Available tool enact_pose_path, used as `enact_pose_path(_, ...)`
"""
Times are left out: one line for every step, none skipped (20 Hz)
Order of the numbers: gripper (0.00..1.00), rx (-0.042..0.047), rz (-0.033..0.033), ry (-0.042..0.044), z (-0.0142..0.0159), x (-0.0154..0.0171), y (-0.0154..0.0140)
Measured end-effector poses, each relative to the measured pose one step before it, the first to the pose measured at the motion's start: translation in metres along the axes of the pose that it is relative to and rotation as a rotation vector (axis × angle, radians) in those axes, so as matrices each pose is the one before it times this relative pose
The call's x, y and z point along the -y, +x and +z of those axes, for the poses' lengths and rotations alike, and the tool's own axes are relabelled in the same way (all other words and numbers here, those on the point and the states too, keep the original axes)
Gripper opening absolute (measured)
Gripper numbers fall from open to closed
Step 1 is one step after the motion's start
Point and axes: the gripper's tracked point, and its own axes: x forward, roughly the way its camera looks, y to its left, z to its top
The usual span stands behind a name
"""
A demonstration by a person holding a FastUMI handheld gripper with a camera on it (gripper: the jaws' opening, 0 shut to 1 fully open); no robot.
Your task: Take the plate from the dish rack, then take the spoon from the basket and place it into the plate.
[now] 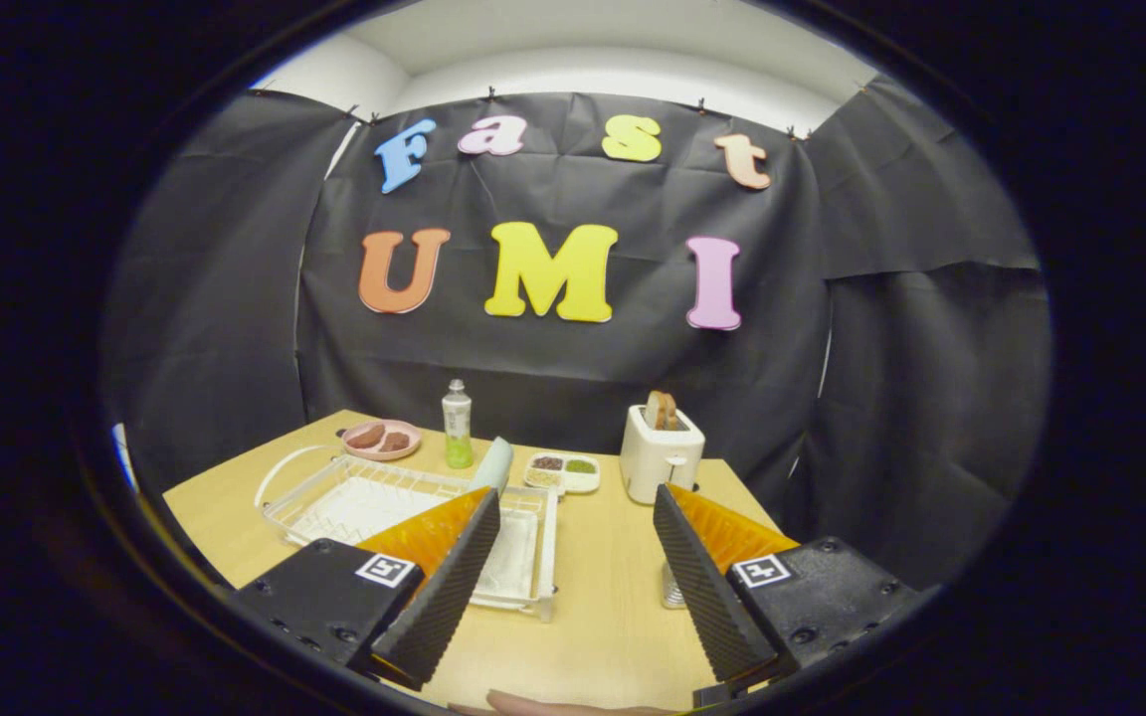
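Black cloth walls close in a pale wooden surface point(603, 587) laid out with kitchen things. A clear dish rack point(384, 502) sits just ahead of the left finger, and a pale plate point(491, 465) stands on edge at its far right corner. I cannot tell where the spoon or its basket is. The gripper point(573, 507) hangs above the near part of the surface, its jaws spread wide with only bare wood between them. Beyond the rack stand a pink dish point(381, 439) with two brown pieces, a bottle point(457, 424) of green drink and a small divided tray point(563, 471). A white toaster point(661, 452) with bread in its slot stands beyond the right finger. A small clear glass object point(671, 589) peeks out beside that finger.
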Motion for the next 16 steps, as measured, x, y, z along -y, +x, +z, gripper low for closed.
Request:
enact_pose_path(1.0,-0.01816,0.0183,0.00087,0.00831,-0.00604,0.01458)
enact_pose_path(1.0,-0.04252,0.01452,0.00927,0.00489,-0.0064,0.01508)
enact_pose_path(1.0,-0.05602,0.02259,0.01044,0.00206,-0.00769,0.01555)
enact_pose_path(1.0,-0.05268,0.02625,0.02252,0.00444,-0.00918,0.01468)
enact_pose_path(1.0,-0.04343,0.03317,0.00066,0.00723,-0.00921,0.01189)
enact_pose_path(1.0,-0.03459,0.00186,-0.00858,0.00861,-0.00346,0.01544)
enact_pose_path(0.99,-0.04834,-0.01327,-0.01356,0.00277,-0.0007,0.01618)
enact_pose_path(0.97,-0.06457,-0.01393,-0.01094,-0.00019,-0.0003,0.01453)
enact_pose_path(0.95,-0.04831,-0.0008,0.00557,0.0007,-0.00372,0.01055)
enact_pose_path(0.94,-0.06269,0.00052,-0.02113,-0.00156,-0.00563,0.007)
enact_pose_path(0.93,-0.0479,-0.0042,-0.01984,0.00243,-0.00539,0.0065)
enact_pose_path(0.92,-0.04734,-0.02269,-0.01484,0.00182,-0.00163,0.00651)
enact_pose_path(0.92,-0.044,-0.02772,-0.0174,0.00028,-0.0022,0.00362)
enact_pose_path(0.86,-0.04754,-0.04985,-0.00978,0.00029,0.00363,0.00427)
enact_pose_path(0.79,-0.05928,-0.05994,0.00239,-0.00257,0.00655,0.00185)
enact_pose_path(0.73,-0.03729,-0.01882,-0.01526,0.00058,-0.00052,0.00321)
